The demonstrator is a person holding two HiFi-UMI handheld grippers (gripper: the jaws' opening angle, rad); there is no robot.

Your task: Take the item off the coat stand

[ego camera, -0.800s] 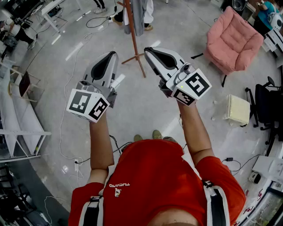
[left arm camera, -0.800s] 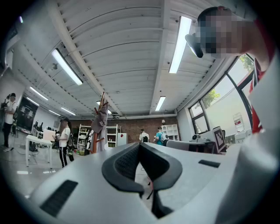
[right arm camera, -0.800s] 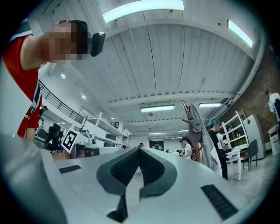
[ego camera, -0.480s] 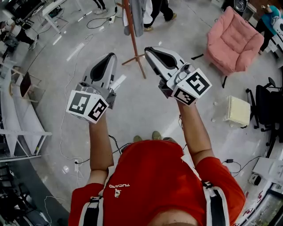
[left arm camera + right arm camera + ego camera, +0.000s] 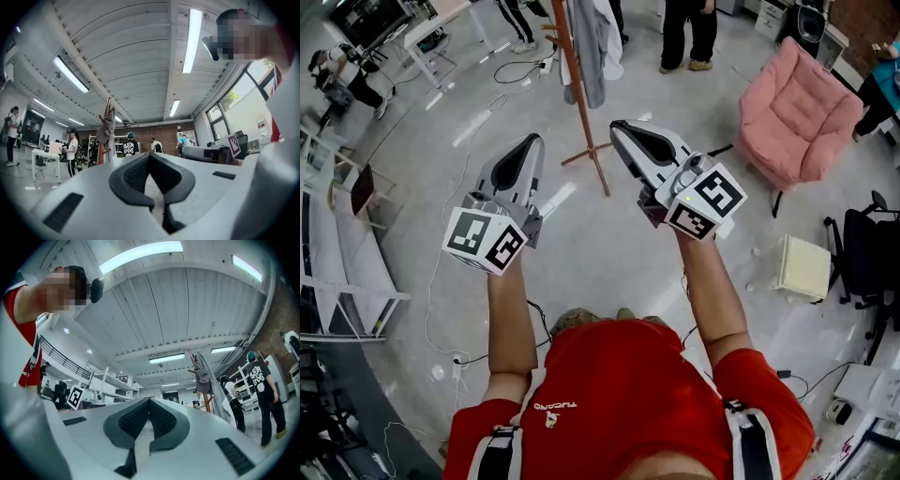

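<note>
A wooden coat stand (image 5: 579, 98) rises from the floor ahead of me, with grey and white clothes (image 5: 592, 42) hanging on it. In the left gripper view the coat stand (image 5: 105, 136) is at left, a grey cap (image 5: 107, 124) hanging near its top. The right gripper view has the stand (image 5: 205, 399) at right with the grey cap (image 5: 203, 370) and a pale garment (image 5: 218, 390). My left gripper (image 5: 531, 142) and right gripper (image 5: 619, 128) are both held up short of the stand, shut and holding nothing.
A pink armchair (image 5: 799, 101) stands at the right, with a pale box (image 5: 804, 265) and a black office chair (image 5: 867, 239) nearer. People (image 5: 684, 33) stand beyond the stand. White tables (image 5: 441, 28) and cables (image 5: 516, 70) lie at the far left, white frames (image 5: 337, 281) at left.
The view has tilted up, so more of the coat stand and the people behind it shows. Both grippers stay side by side, shut, slightly lower in the picture.
</note>
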